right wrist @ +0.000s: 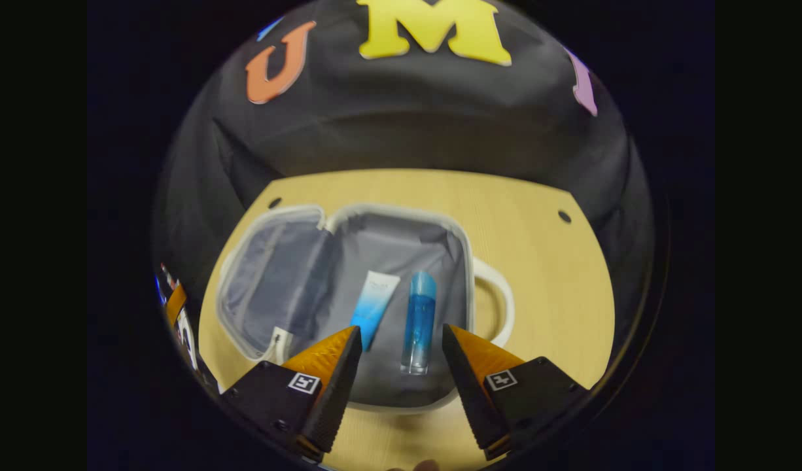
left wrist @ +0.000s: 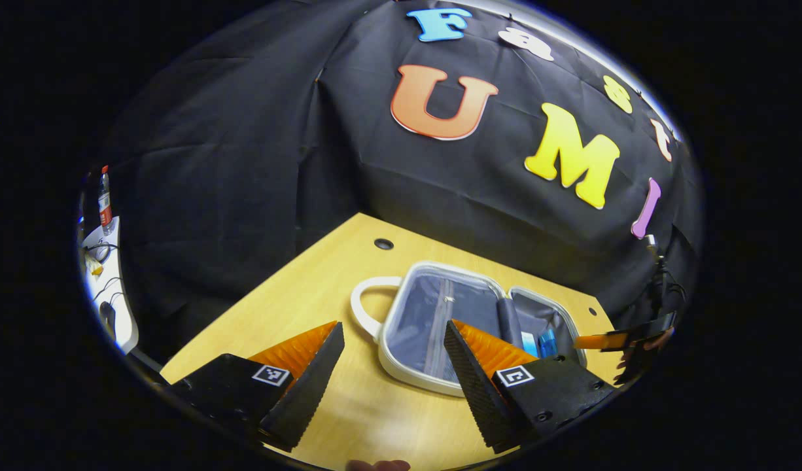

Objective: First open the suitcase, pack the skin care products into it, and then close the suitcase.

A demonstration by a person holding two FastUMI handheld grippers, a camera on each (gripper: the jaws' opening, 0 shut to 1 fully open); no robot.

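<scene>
Right gripper [right wrist: 401, 343] spread above bottle [right wrist: 419, 324], tube [right wrist: 373, 309]

Both views near, angled down; share open suitcase [left wrist: 440, 327].

White-rimmed suitcase [right wrist: 348, 288] with grey lining on yellow wood-grain table [right wrist: 538, 275]; tube [right wrist: 373, 307] white fading to blue, bottle [right wrist: 419, 320] clear blue; gripper fingers [right wrist: 322, 356] orange and black.

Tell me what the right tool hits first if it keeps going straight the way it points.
Probably the blue bottle lying in the open suitcase, just ahead of the right tool; depth is uncertain.
</scene>
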